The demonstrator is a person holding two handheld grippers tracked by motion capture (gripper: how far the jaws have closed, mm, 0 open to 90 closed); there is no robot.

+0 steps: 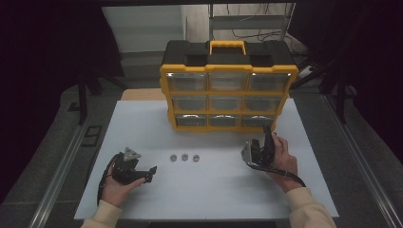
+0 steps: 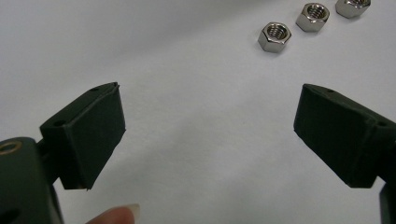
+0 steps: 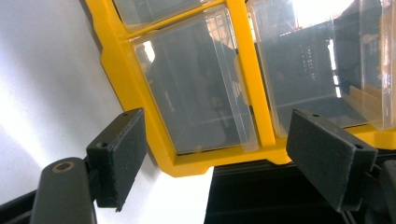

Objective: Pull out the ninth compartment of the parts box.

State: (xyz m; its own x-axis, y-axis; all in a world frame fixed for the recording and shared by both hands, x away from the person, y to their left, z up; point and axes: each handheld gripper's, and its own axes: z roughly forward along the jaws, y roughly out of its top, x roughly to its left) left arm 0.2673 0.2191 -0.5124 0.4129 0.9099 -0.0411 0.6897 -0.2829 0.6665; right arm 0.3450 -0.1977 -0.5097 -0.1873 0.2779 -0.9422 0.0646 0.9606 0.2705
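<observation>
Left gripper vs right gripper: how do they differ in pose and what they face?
The left gripper lies low over the white table, jaws pointing toward the three hex nuts; the right gripper is tipped on its side, jaws aimed at the yellow drawer organizer. The left gripper has bare table between its jaws; the right gripper frames the organizer's bottom corner drawer. Both are open, holding nothing.

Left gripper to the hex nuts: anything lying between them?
Nothing: bare white table between the open left gripper and the nearest of the three nuts, per the left gripper view.
</observation>
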